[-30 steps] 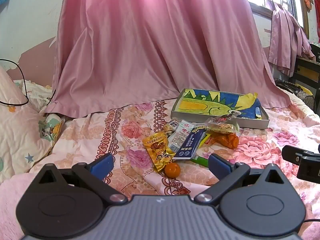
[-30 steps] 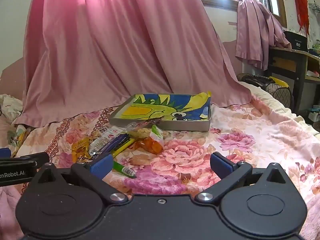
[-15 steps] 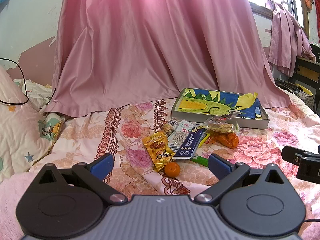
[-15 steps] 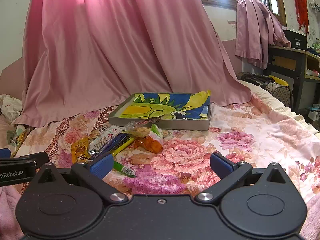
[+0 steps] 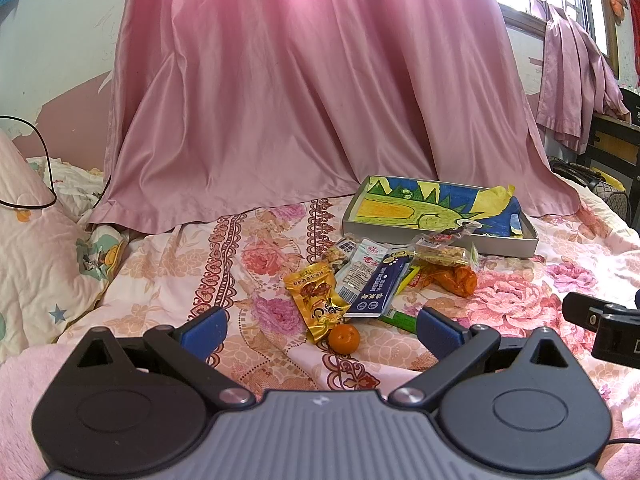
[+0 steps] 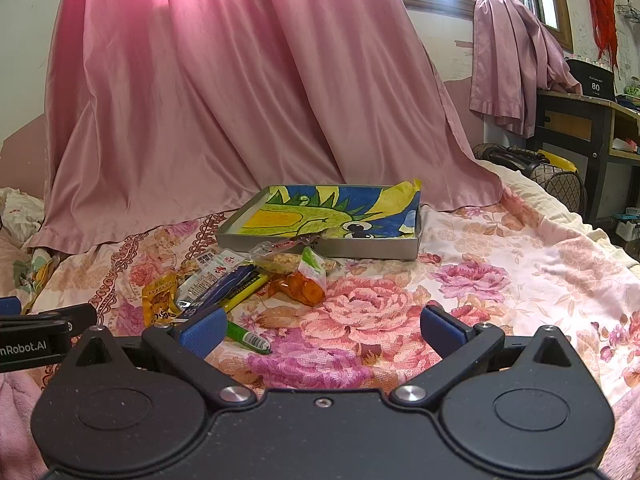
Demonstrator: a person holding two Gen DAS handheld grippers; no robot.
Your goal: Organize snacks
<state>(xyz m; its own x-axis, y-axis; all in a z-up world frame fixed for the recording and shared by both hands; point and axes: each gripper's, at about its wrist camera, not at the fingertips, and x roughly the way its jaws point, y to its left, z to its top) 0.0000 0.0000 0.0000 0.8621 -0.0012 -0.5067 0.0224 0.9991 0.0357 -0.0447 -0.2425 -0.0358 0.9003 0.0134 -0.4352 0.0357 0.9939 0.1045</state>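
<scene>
Left tongs (image 5: pixel 320 330), right tongs (image 6: pixel 320 330): wide apart, apparently level.

Snack packets (image 5: pixel 372 276) heaped on bed (image 5: pixel 248 264), tray (image 5: pixel 440 216) behind, small fruit (image 5: pixel 344 337) in front

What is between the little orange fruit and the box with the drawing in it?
In the left wrist view, a heap of snack packets lies between the small orange fruit and the box, on the flowered bedspread.

A bed (image 5: pixel 248 240) spread with a floral quilt carries a shallow grey box (image 5: pixel 440 216) lined with a bright drawing, a heap of snack packets (image 5: pixel 376 276) just before it, a small orange (image 5: pixel 344 337) and a pillow (image 5: pixel 36 248) at left.
</scene>
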